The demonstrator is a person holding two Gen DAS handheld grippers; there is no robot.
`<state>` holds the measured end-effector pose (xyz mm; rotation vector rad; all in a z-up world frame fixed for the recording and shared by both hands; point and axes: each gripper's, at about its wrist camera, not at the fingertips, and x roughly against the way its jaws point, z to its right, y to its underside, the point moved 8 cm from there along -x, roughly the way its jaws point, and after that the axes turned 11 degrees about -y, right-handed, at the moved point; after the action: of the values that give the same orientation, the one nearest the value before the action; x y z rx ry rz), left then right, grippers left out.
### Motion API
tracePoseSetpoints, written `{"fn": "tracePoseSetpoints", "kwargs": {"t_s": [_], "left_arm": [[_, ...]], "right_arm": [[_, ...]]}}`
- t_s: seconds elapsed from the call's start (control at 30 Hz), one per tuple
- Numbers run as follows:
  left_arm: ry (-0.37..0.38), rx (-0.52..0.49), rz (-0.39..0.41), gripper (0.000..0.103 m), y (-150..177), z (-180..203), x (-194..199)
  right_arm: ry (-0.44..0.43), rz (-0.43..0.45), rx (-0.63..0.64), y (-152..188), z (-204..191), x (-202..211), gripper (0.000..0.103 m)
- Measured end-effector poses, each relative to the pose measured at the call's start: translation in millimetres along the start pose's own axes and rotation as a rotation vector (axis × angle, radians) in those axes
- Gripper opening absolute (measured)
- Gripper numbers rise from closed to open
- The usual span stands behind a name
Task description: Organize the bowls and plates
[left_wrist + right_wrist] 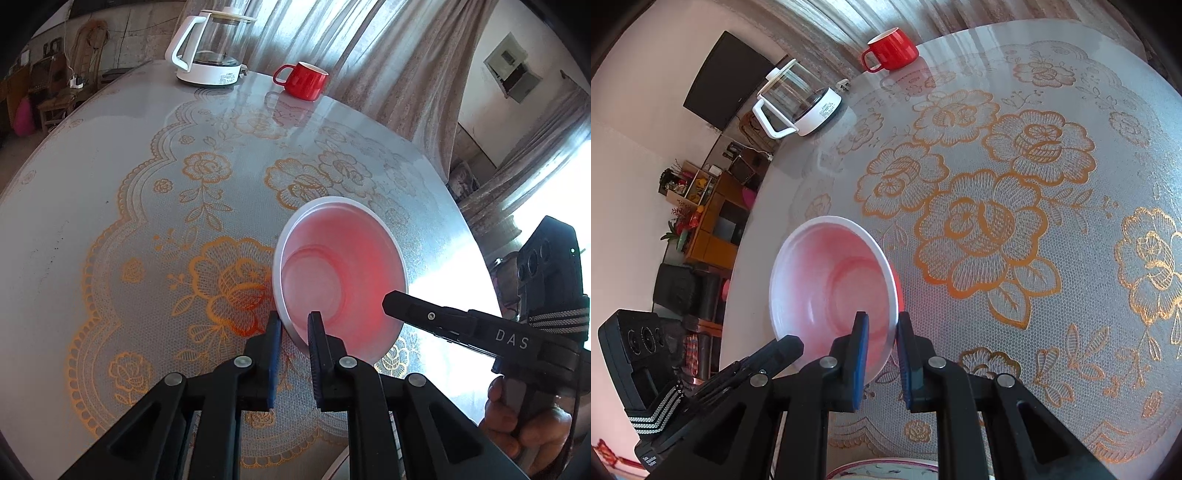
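Around the bowl (340, 277) we see broad bare tablecloth (110, 221) to the left and ahead, open for a gripper to pass. Both grippers crowd its near side: the left gripper (295, 325) straddles one part of the rim, the right gripper (882, 325) another. At the far table edge, well apart, stand a glass kettle (210, 48) and a red mug (303, 81), backed by curtains (369, 44).

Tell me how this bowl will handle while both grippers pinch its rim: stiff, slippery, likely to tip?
The bowl looks thin-walled, since red shows through its white inside, so probably light and a bit flexible. Its glossy surface may slip. The left gripper and right gripper straddle opposite rim edges, which should limit tipping.
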<state>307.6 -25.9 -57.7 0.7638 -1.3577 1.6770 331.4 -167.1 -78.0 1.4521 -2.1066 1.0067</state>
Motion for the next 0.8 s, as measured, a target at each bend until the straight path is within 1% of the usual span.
{"fn": "tracePoseSetpoints", "kwargs": {"t_s": [0.1,0.17,0.2,0.23,0.3,0.33,0.4,0.57,0.6,0.63,0.73,0.8], "left_arm": [[-0.012,-0.017,0.011,0.014,2,1,-1],[-0.016,-0.014,0.014,0.019,0,0,-5],[-0.017,-0.013,0.02,0.022,0,-1,-5],[-0.026,-0.014,0.027,0.024,-2,-2,-6],[-0.043,-0.018,0.047,0.025,-5,-5,-7],[-0.042,-0.018,0.052,0.025,-7,-5,-8],[-0.036,-0.011,0.051,0.026,-9,-6,-11],[-0.021,-0.016,0.044,0.026,-7,-1,-17],[-0.027,-0.022,0.046,0.024,-6,0,-17],[-0.04,-0.025,0.05,0.022,-5,-1,-16],[-0.041,-0.012,0.054,0.019,-3,-3,-13],[-0.05,-0.014,0.056,0.019,0,-4,-12]], "right_arm": [[-0.009,-0.016,-0.008,3,2,0,0.017],[-0.011,-0.024,-0.025,4,5,-3,0.02],[-0.015,-0.025,-0.033,4,6,-4,0.025],[-0.017,-0.022,-0.035,3,7,-4,0.026],[-0.014,-0.013,-0.037,2,7,-4,0.027],[-0.012,-0.009,-0.038,2,7,-4,0.03],[-0.003,0.0,-0.035,1,6,-3,0.03],[0.009,0.013,-0.02,2,5,-6,0.03],[0.009,0.012,-0.002,3,3,-7,0.028],[0.003,0.005,0.014,5,0,-9,0.022],[0.035,0.006,0.056,7,-6,-12,0.018],[0.029,0.005,0.054,7,-7,-12,0.018]]}}
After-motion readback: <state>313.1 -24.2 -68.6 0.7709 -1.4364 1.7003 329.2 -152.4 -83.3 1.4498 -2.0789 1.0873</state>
